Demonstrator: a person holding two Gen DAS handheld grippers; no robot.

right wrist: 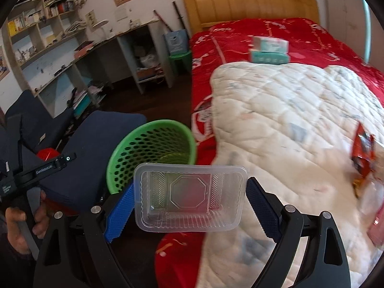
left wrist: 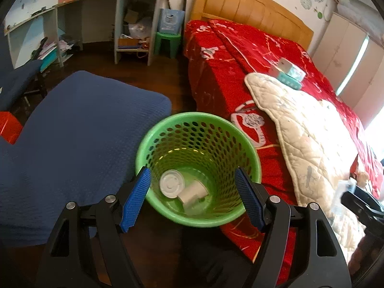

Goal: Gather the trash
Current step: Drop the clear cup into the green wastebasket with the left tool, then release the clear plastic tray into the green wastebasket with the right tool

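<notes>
Left wrist view: left hand-held gripper (left wrist: 192, 195) grasps the green mesh basket (left wrist: 153, 141), one blue finger (left wrist: 135, 200) against the outside of the near-left rim, the other against the near-right rim. Inside the basket, at the bottom, lie a white round lid (left wrist: 171, 185) and a white cup (left wrist: 193, 193) on its side, touching each other. The basket sits just beside the red bedspread (left wrist: 240, 55), with the blue cushion (left wrist: 79, 141) on its other side. A quilted white blanket (left wrist: 304, 139) lies on the bedspread beyond the basket; two teal boxes (left wrist: 289, 73) are stacked at the blanket's far edge. Right wrist view: right hand-held gripper (right wrist: 189, 206) is clenched on a clear plastic tray (right wrist: 189, 198), fingers pressing its short sides, open face toward the camera. The tray is held above and just near of the basket (right wrist: 134, 148), overlapping its rim in the view; no contact can be confirmed. A red wrapper (right wrist: 363, 148) lies on the blanket (right wrist: 288, 124), well apart from the basket. The person's hand (right wrist: 24, 223) on the other gripper's handle shows beside the basket.
</notes>
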